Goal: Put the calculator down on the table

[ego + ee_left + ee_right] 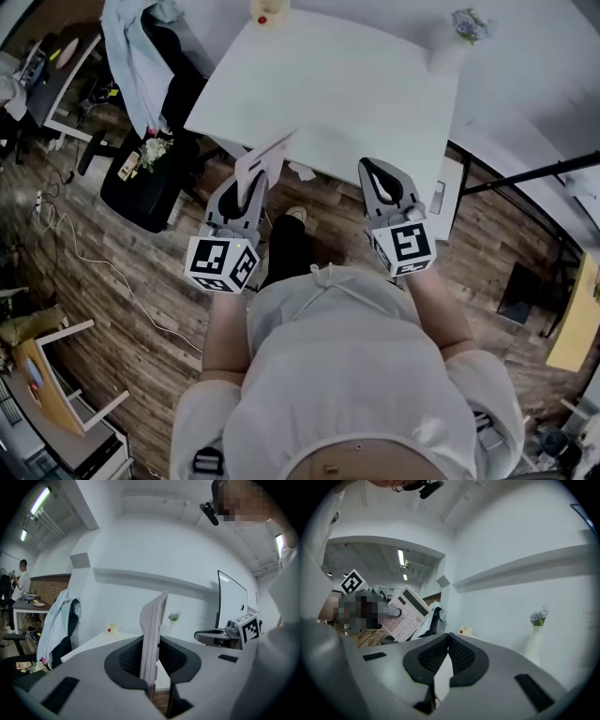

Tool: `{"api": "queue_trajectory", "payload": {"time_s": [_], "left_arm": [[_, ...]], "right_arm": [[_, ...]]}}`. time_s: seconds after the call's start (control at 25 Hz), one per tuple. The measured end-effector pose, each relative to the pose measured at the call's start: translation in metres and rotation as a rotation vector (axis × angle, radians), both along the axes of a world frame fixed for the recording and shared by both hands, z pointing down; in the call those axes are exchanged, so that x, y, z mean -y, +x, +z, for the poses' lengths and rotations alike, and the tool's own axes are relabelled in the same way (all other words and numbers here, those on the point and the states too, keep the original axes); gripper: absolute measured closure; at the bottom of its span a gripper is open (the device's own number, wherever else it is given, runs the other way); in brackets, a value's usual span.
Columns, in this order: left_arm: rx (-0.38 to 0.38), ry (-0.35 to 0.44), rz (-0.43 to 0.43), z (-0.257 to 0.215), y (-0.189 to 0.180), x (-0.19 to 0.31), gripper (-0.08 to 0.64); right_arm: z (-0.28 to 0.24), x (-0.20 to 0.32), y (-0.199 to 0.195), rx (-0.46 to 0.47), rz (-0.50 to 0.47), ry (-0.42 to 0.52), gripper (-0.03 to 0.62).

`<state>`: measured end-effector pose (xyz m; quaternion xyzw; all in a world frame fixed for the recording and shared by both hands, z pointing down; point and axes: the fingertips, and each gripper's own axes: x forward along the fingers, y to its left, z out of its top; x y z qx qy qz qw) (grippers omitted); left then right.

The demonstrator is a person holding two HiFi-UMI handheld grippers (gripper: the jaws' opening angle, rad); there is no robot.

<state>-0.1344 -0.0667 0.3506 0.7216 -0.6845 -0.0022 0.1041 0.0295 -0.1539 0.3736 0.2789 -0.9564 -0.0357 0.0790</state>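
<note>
Our left tongs clamp the pink calculator on edge. Beside them, our right tongs are closed and empty, and the white surface lies just ahead.

A: What is the person wearing?
B: A white top, short sleeves.
A: The tools?
B: Grey left gripper and right gripper, black ribbed pads (each has a black-and-white marker cube).
</note>
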Motion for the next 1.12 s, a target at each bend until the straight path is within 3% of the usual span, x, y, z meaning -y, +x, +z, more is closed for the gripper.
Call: {"api": "queue_trajectory", "payload": {"time_s": [0.24,0.56,0.88,1.12], "left_arm": [[-0.045,-0.045,0.144,0.019,-0.032,0.096,0.469],[-0.111,-0.172,0.306,0.066,-0.075,0.194,0.469],[-0.185,-0.342,0.420,0.136,-0.095,0.243,0.469],[-0.233,-0.416,0.454,0.179,-0.099,0.264,0.469]], "right_arm": [[0.010,0.070,-0.022,-0.006,0.140,-0.029,0.586],[0.033,0.139,-0.060,-0.029,0.297,-0.098,0.586],[0.076,0.174,-0.083,-0.063,0.404,-0.190,0.586],[0.110,0.191,-0.095,-0.102,0.437,-0.255,0.586]]}}
